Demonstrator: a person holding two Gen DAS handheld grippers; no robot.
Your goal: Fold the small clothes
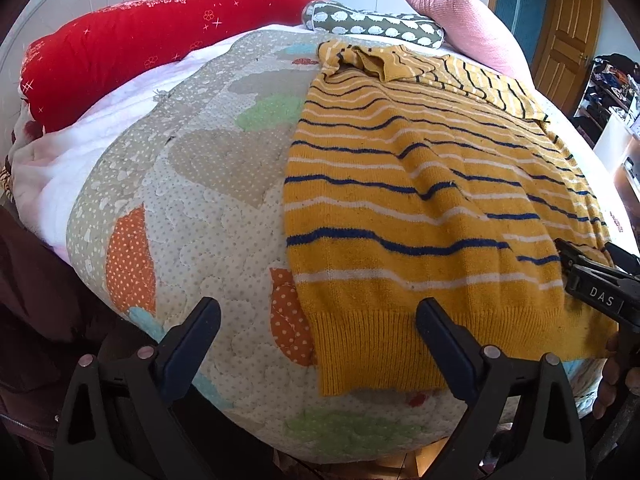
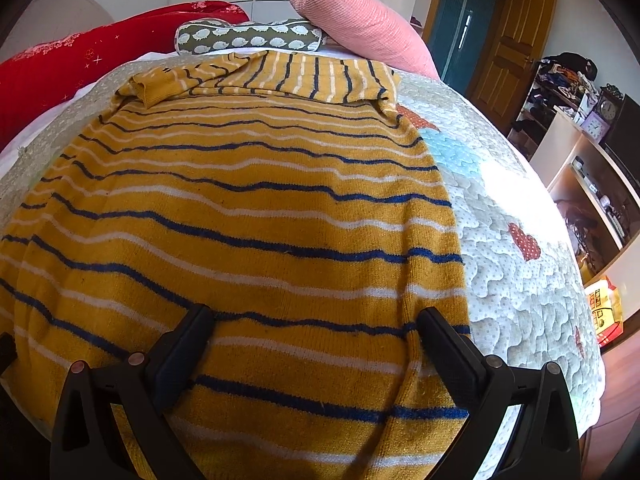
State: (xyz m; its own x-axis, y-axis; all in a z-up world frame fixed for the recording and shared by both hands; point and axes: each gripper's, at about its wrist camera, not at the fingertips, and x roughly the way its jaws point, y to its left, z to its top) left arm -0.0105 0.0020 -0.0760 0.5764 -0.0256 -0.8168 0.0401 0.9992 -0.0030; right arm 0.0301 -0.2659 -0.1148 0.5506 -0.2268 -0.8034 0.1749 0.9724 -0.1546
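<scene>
1. Your left gripper sits nearest you with its jaws spread wide and nothing pinched. One finger is over the quilt. The other is over the ribbed hem of the sweater; you cannot tell whether it touches the knit.
2. Your right gripper also has its jaws spread wide. Both fingers are over the sweater near its right edge, gripping nothing. Whether the tips press the knit cannot be told.
3. In the left view your right gripper shows at the right border, over the sweater's lower right part, with fingers of your hand on its handle.
4. The sweater is mustard yellow with blue and white stripes. It lies spread flat on the quilt, hem towards you and neck away. Across the far end a sleeve is folded over the body, its stripes running crosswise to the body's.
5. The quilt is pale and dotted, with orange, green and blue patches. It covers the bed under the sweater.
6. Beyond the sweater lie a bolster with a hedgehog print, a pink pillow to its right and a red blanket to its left.
7. Farthest off, on the right, stand a wooden door and cluttered shelves.
</scene>
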